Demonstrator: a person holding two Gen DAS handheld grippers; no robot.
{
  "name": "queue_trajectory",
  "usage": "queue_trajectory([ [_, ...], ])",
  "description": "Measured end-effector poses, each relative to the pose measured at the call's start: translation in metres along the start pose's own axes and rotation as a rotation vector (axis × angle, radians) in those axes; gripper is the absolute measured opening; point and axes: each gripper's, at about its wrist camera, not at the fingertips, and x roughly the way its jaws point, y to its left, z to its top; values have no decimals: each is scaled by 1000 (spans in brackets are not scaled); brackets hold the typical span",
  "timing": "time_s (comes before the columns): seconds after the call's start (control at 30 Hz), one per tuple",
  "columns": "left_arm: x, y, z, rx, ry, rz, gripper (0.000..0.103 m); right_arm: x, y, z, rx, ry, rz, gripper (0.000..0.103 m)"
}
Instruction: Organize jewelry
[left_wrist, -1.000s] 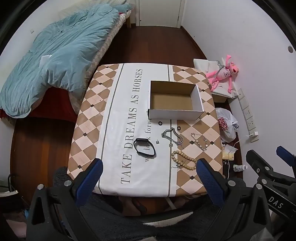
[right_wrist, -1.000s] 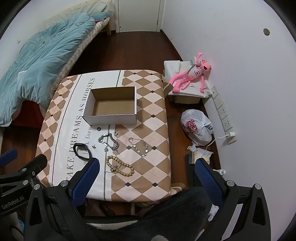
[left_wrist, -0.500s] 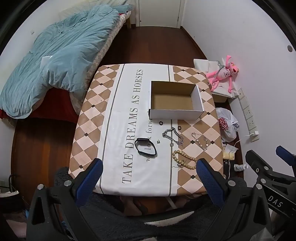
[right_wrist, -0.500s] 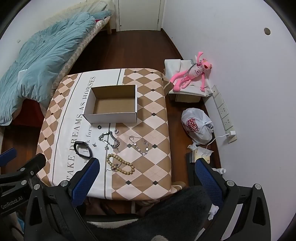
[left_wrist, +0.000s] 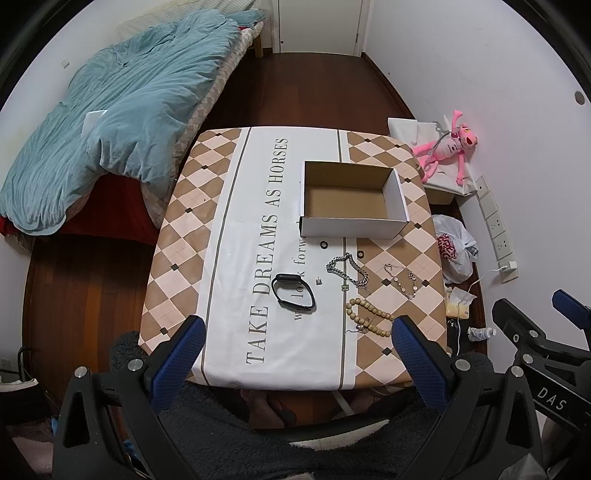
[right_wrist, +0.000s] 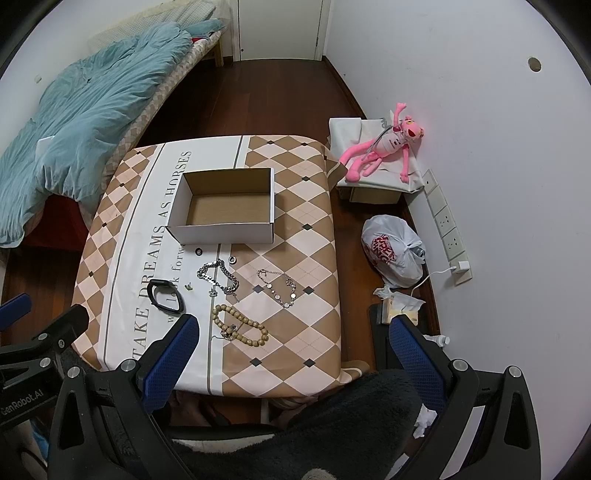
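An empty white cardboard box (left_wrist: 352, 199) (right_wrist: 225, 206) stands at the far right of the table (left_wrist: 229, 332). In front of it lie a black band (left_wrist: 293, 291) (right_wrist: 165, 297), a silver chain (left_wrist: 347, 270) (right_wrist: 218, 276), a thin chain with discs (left_wrist: 400, 280) (right_wrist: 277, 282), a wooden bead bracelet (left_wrist: 367, 321) (right_wrist: 240, 325), two small dark rings (left_wrist: 324, 244) (left_wrist: 360, 253) and small studs (left_wrist: 319, 281). My left gripper (left_wrist: 295, 349) is open and empty, high above the near table edge. My right gripper (right_wrist: 291, 347) is open and empty, above the near right corner.
A bed with a blue duvet (left_wrist: 110, 110) stands to the left. A pink plush toy (right_wrist: 380, 147) lies on a white box by the right wall, with a plastic bag (right_wrist: 393, 251) and tissues on the floor. Dark fleece clothing (left_wrist: 258, 435) fills the bottom.
Both grippers have risen and drawn back slightly, so the table looks a little smaller and farther. Nothing on the table has moved.
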Motion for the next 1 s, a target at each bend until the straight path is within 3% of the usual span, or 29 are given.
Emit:
queue_trajectory([
  [1.0, -16, 9, 4, 2, -6, 3, 103, -4, -1, 0, -2, 1, 0, 103],
])
